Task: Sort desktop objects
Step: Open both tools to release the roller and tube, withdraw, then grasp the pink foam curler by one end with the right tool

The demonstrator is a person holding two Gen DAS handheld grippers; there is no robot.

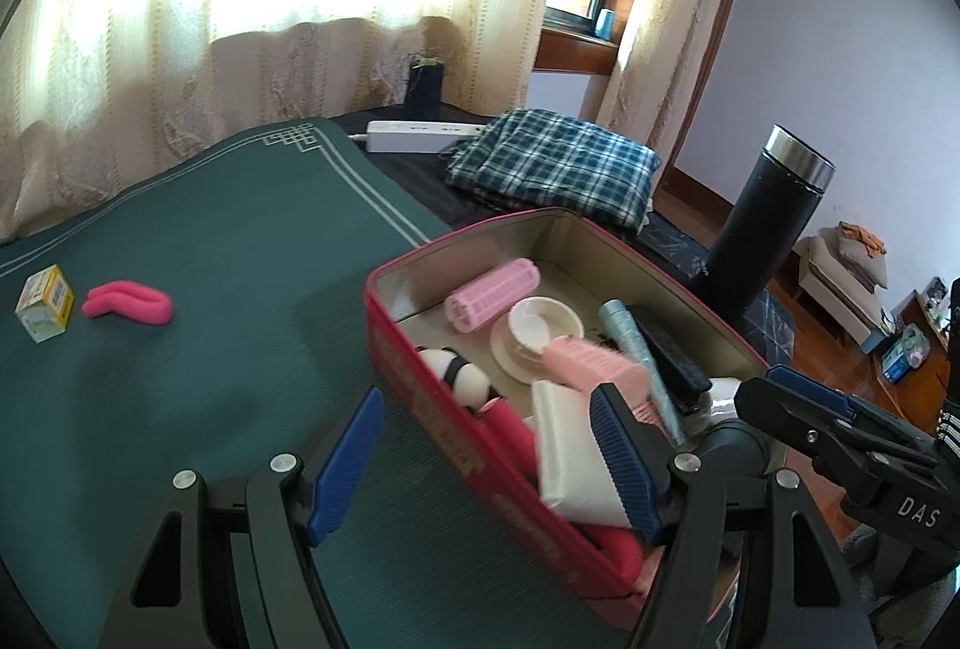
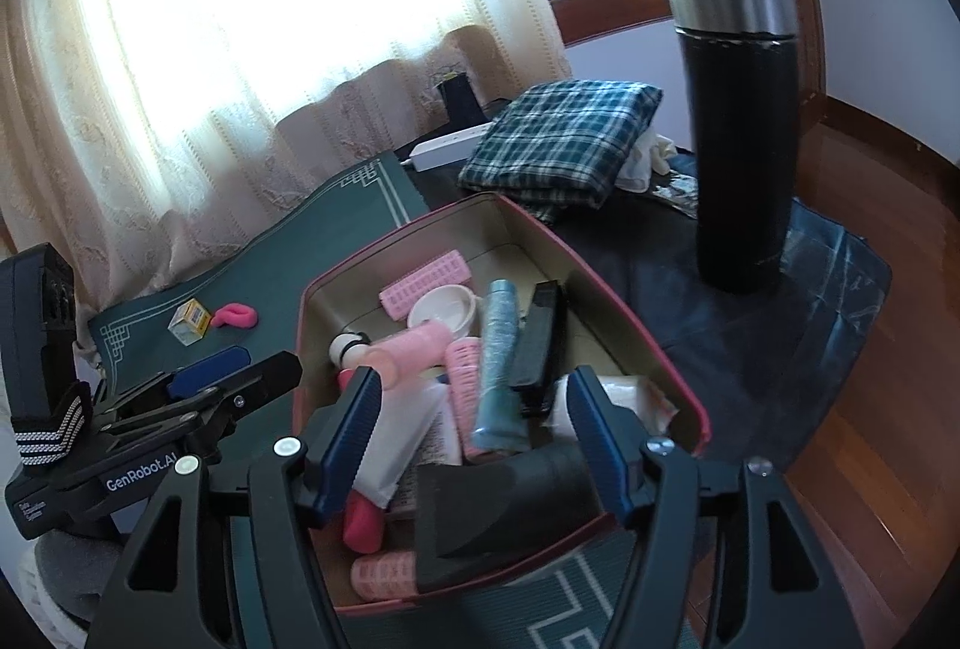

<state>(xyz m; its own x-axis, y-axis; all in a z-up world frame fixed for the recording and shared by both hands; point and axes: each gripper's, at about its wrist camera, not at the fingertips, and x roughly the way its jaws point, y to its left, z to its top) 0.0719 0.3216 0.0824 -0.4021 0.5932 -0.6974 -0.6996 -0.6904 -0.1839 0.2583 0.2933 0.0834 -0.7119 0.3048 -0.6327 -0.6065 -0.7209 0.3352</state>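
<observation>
On the green mat [image 1: 198, 289], the red tin [image 1: 456, 445] sits at 4 o'clock, already packed w/ curlers etc. Left gripper [image 1: 486, 463] and right gripper [image 2: 474, 439] both gape wide, holding nothing. Still loose at 9 o'clock: pink foam curler [image 1: 128, 305], prob. light and squashy, pinch mid-body; small yellow box [image 1: 44, 302], light, stiff, grab flat sides.

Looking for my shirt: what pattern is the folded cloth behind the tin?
Green-and-white plaid folded cloth, clearest in the right wrist view.

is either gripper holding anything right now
No. The left gripper and the right gripper are both open over the red tin, with nothing gripped between their fingers.
</observation>
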